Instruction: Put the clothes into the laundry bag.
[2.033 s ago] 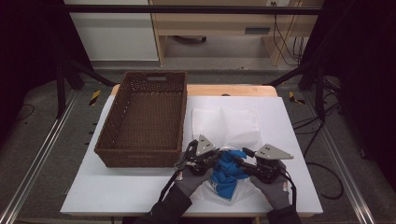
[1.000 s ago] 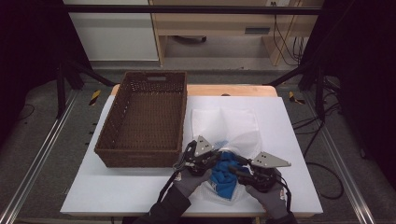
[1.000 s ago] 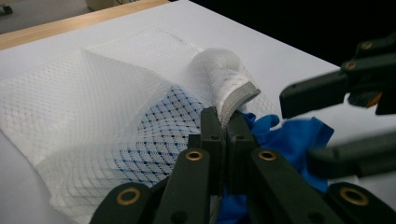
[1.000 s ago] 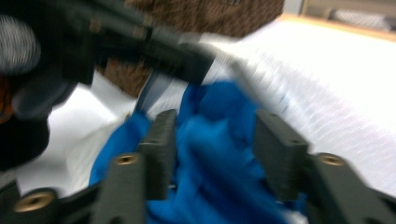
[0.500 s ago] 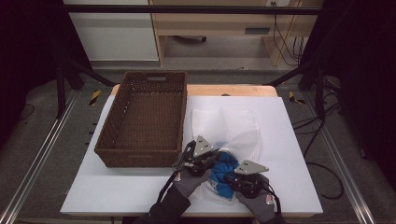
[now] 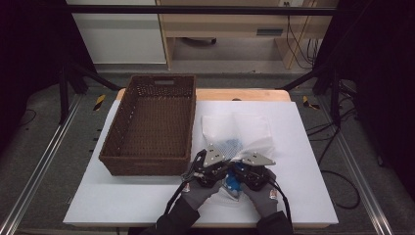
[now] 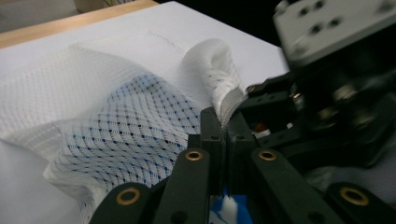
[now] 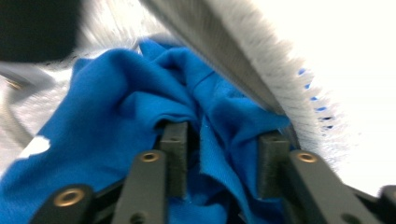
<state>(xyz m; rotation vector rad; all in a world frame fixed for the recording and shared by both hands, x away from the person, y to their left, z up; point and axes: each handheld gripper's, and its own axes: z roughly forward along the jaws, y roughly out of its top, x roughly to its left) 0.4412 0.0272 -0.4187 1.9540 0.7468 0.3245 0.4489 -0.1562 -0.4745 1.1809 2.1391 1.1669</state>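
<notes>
The white mesh bag (image 6: pixel 238 132) lies on the white table top (image 6: pixel 147 200), right of its middle, its long axis running from the near edge toward the far edge, with its open mouth at the near end between the two grippers. A blue garment (image 6: pixel 232 183) sits at that mouth, partly pushed in, so blue shows through the netting in the left gripper view (image 7: pixel 140 140). The left gripper (image 7: pixel 224 128) has its jaws pressed together on the gathered rim of the bag. The right gripper (image 8: pixel 223 149) stands partly open with folds of the blue cloth (image 8: pixel 140 93) between its jaws, which have just been opening; whether the pads press the cloth I cannot tell. A brown wicker basket (image 6: pixel 122 147) stands just left of the bag, along the table's left half, close beside the left gripper (image 6: pixel 208 164). Both gloved hands come in from the near edge, side by side, the right gripper (image 6: pixel 254 169) almost touching the left.
</notes>
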